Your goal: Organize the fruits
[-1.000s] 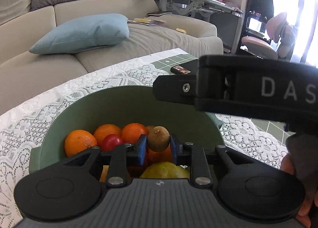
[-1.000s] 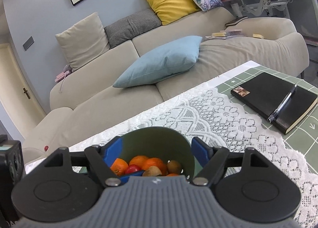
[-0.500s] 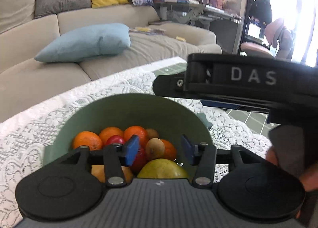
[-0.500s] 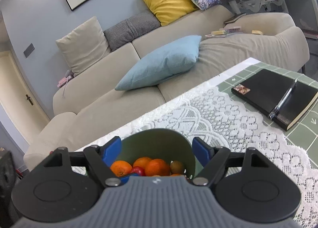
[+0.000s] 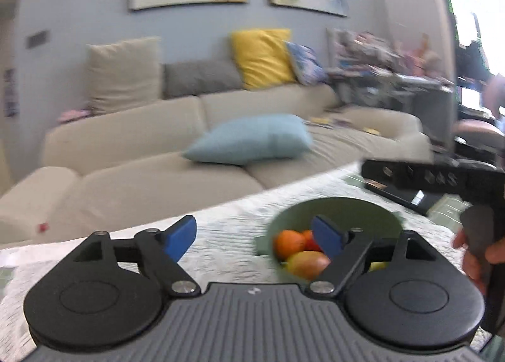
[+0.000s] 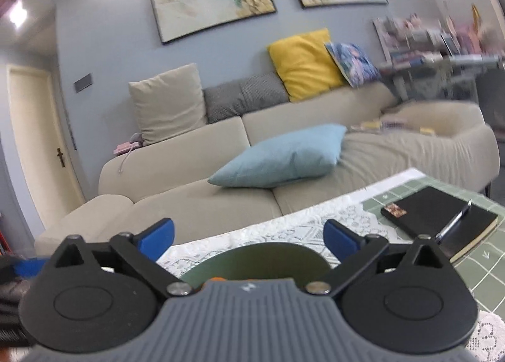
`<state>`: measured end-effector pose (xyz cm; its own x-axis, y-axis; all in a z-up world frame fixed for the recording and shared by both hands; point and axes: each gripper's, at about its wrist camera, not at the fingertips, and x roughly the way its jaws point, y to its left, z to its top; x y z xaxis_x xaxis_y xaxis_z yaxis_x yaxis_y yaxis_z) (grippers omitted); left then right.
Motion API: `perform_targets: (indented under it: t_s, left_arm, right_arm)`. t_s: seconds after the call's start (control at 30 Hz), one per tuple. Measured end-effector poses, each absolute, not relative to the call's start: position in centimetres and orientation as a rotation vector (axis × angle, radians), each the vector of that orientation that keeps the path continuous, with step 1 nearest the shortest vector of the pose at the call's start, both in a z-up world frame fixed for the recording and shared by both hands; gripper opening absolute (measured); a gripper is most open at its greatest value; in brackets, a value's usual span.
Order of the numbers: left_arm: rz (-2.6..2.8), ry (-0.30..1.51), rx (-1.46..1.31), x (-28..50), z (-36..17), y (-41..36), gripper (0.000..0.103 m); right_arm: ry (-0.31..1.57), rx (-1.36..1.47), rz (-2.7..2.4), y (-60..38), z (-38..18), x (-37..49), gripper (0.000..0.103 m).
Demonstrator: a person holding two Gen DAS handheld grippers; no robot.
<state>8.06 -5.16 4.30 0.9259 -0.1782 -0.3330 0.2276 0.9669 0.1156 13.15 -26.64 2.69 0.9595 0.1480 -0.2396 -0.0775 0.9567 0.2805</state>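
Note:
A green bowl [image 5: 334, 213] on the lace tablecloth holds an orange [image 5: 288, 243], a mango [image 5: 307, 264] and other fruit partly hidden behind my right finger. My left gripper [image 5: 254, 239] hovers back and left of the bowl, its jaws opening wide with nothing between them. In the right wrist view the bowl [image 6: 258, 259] lies just below and ahead of my right gripper [image 6: 249, 237], whose jaws are also opening and are empty. Only a sliver of orange [image 6: 217, 279] shows there. The right gripper's black body [image 5: 442, 176] and the hand [image 5: 473, 254] holding it appear at the right edge.
A black notebook [image 6: 438, 223] with a pen [image 6: 454, 223] lies on the green mat right of the bowl. Beyond the table edge is a beige sofa [image 6: 252, 198] with a light blue cushion [image 6: 284, 157]. The lace cloth [image 5: 221, 236] spreads left of the bowl.
The left gripper let the kiwi go into the bowl, opened wide and drew back to the left and upward. The right gripper opened wider and pulled back, tilting up.

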Motion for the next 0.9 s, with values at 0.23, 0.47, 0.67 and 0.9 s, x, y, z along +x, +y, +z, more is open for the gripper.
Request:
perform_targets:
  t_s: [0.23, 0.47, 0.67, 0.9]
  left_arm:
    - [-0.076, 0.294, 0.101, 4.5, 2.7, -2.9, 0.098]
    - [-0.066, 0.302, 0.091, 3.5, 0.4, -3.0, 0.098]
    - [-0.076, 0.327, 0.093, 2.9, -1.6, -2.8, 0.098]
    - [-0.037, 0.386, 0.043, 3.0, -2.6, -1.7, 0.098]
  right_arm:
    - [0.241, 0.163, 0.076, -24.0, 1.5, 7.9, 0.099]
    - [0.257, 0.066, 0.126, -21.2, -0.5, 4.0, 0.099]
    - [0.33, 0.085, 0.091, -21.1, -2.6, 3.1, 0.099]
    - [0.351, 0.096, 0.073, -20.8, -3.3, 3.3, 0.099]
